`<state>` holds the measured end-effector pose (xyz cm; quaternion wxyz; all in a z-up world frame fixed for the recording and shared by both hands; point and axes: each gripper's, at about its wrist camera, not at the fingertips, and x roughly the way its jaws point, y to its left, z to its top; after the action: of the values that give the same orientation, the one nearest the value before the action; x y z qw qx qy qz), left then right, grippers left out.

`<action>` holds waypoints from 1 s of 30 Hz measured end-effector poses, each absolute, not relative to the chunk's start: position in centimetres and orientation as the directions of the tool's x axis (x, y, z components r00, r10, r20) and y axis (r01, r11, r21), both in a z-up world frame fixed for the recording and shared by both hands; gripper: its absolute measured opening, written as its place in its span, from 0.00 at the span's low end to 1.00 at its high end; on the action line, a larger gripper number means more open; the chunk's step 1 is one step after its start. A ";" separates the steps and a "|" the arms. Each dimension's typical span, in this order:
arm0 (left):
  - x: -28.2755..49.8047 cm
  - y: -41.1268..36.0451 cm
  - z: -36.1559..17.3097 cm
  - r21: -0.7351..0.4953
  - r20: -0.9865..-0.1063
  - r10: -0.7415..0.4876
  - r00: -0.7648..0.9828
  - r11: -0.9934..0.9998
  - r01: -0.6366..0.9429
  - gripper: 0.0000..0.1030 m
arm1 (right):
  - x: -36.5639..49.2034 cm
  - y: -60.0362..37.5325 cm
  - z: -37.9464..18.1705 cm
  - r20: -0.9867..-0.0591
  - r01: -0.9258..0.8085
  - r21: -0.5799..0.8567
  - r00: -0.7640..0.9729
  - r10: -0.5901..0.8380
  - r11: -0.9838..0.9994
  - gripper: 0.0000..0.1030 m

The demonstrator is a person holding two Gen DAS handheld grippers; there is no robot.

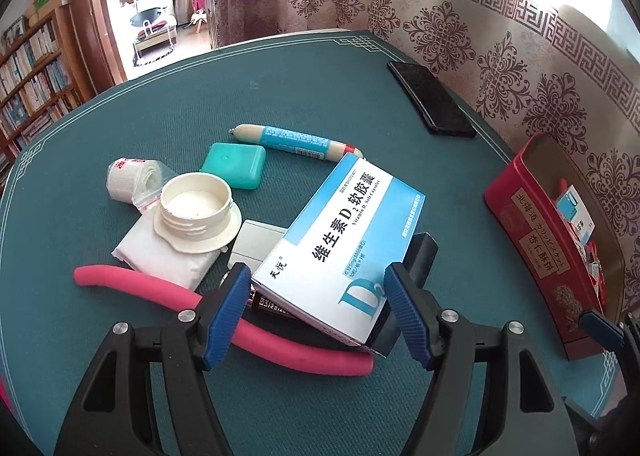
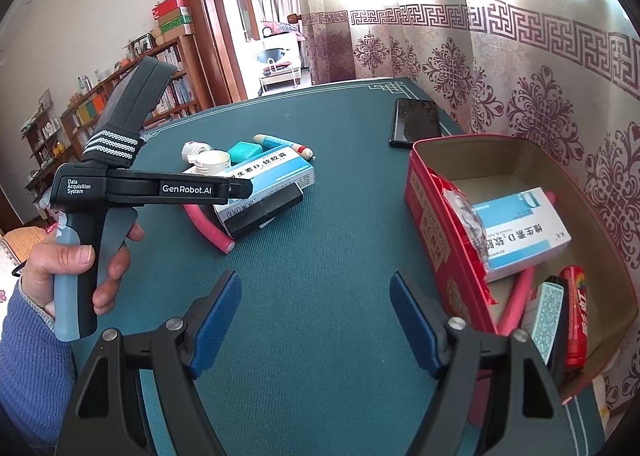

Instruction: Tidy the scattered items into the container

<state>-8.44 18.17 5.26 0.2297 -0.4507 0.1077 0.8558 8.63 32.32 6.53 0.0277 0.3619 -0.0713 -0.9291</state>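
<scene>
Here the left tongs (image 1: 316,296) stand spread around the near end of the blue-and-white vitamin box (image 1: 340,236), pads beside its edges, contact unclear. The box tops a pile on the desk (image 1: 280,96). The right tongs (image 2: 316,320) gape empty, beside the red tin (image 2: 436,224).

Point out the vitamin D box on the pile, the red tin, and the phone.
Vitamin D box (image 1: 344,240): left wrist view, middle of its printed top face.
Red tin (image 2: 436,240): right wrist view, its near outer wall.
Phone (image 2: 416,122): right wrist view, centre of its dark screen.
</scene>
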 end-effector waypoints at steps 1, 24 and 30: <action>-8.3 18.6 5.3 0.004 -0.819 0.283 -0.499 -0.867 -0.498 0.70 | 8.6 32.5 6.5 -0.668 0.000 0.155 -0.737 -0.105 -0.988 0.78; -8.4 23.5 4.0 0.235 -0.796 0.178 -0.578 -0.791 -0.566 0.69 | 8.4 32.6 5.7 -0.689 0.016 0.186 -0.710 -0.142 -0.982 0.78; -7.9 21.9 5.3 0.095 -0.802 0.276 -0.530 -0.817 -0.568 0.26 | 7.7 32.6 4.5 -0.727 0.003 0.231 -0.664 -0.175 -0.973 0.78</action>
<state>-7.92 21.86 5.35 0.2462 -0.4176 0.1752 0.8569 7.74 32.62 4.47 0.0489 0.4071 -0.1055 -0.9059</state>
